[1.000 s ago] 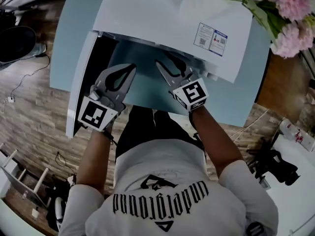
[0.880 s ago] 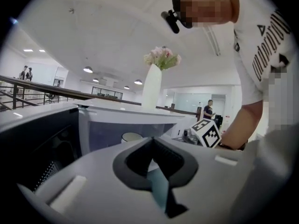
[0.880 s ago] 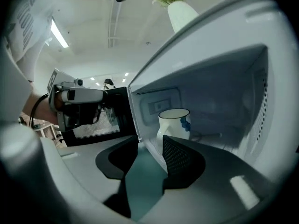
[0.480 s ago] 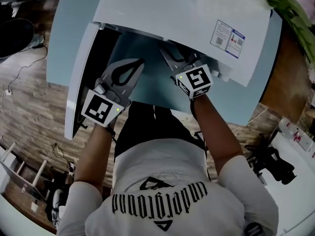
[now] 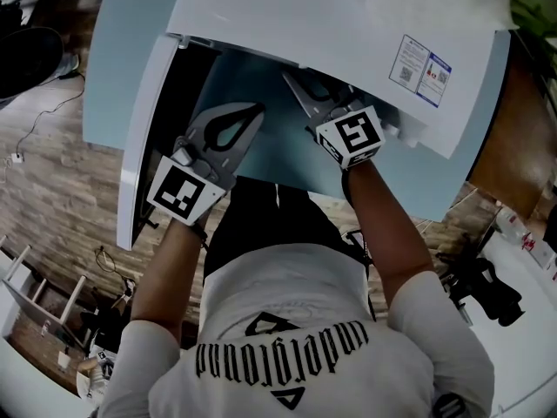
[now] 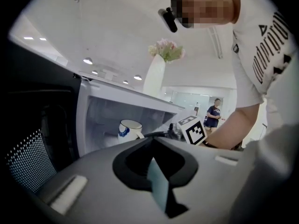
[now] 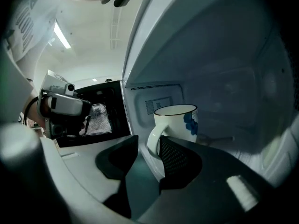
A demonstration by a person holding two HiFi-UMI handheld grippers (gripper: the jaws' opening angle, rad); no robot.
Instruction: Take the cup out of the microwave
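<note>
Mug point(image 7: 180, 122) stands upright inside the open microwave point(image 7: 224, 55), handle point(image 7: 152, 143) pointing out just ahead of my right claw point(image 7: 148, 142), jaws spread and empty, so right is nearer; my left claw point(image 6: 152, 137) waits outside, clenched on nothing.

White cup point(image 7: 180, 125), thin dark rim, blue motif on the side. Upright on the floor of the microwave point(image 5: 296, 16), handle turned toward the opening. White casing, pale cavity, door point(image 5: 144, 146) swung wide open (dark inside, with a mesh window).
</note>
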